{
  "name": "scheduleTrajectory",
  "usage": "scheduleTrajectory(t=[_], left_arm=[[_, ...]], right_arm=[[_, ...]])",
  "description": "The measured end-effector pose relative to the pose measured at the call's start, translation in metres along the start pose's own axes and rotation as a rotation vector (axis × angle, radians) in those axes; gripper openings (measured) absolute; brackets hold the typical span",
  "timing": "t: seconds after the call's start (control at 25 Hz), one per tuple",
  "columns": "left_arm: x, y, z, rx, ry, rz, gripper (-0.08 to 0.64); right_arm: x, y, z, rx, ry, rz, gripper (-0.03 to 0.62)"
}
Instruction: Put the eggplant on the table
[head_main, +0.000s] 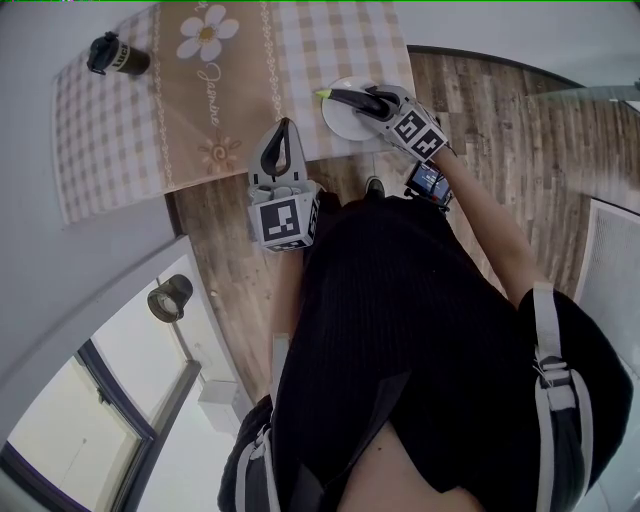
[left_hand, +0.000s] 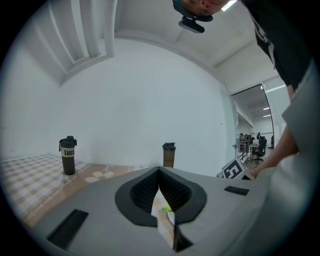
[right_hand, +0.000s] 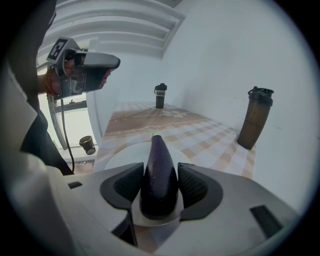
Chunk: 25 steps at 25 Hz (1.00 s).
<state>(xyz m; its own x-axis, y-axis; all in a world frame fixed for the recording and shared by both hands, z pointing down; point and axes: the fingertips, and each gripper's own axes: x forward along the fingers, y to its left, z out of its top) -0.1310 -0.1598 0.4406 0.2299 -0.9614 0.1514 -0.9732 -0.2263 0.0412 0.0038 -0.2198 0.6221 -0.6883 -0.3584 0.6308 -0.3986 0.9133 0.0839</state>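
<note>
My right gripper (right_hand: 161, 172) grasps the eggplant (right_hand: 157, 150), tip forward, over the plate (right_hand: 120, 155) on the desk (right_hand: 200, 135). My left gripper (left_hand: 159, 172) is clenched, empty, near the desk's edge.

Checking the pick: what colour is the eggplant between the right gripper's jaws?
Dark purple eggplant with a light green tip; clearest in the right gripper view.

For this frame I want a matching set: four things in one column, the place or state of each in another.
1. dark purple eggplant
2. round white plate
3. black labelled bottle
4. left tongs

A. shut, nothing between them
B. upright at the far corner of the checked tablecloth
C. clamped in the right tongs
D. lying under the eggplant

Pairs: 1-C, 2-D, 3-B, 4-A
</note>
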Motion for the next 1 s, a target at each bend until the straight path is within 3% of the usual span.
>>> scheduleTrajectory(t=[0.44, 0.68, 1.0], left_arm=[[0.001, -0.001, -0.001, -0.001, 0.008, 0.003, 0.002], [0.001, 0.001, -0.007, -0.008, 0.015, 0.003, 0.002], [0.003, 0.002, -0.01, -0.002, 0.024, -0.001, 0.002]], right_arm=[[-0.002, 0.001, -0.001, 0.049, -0.029, 0.014, 0.224], [-0.002, 0.003, 0.002, 0.026, -0.026, 0.003, 0.225], [-0.002, 0.0, -0.001, 0.053, -0.018, 0.009, 0.259]])
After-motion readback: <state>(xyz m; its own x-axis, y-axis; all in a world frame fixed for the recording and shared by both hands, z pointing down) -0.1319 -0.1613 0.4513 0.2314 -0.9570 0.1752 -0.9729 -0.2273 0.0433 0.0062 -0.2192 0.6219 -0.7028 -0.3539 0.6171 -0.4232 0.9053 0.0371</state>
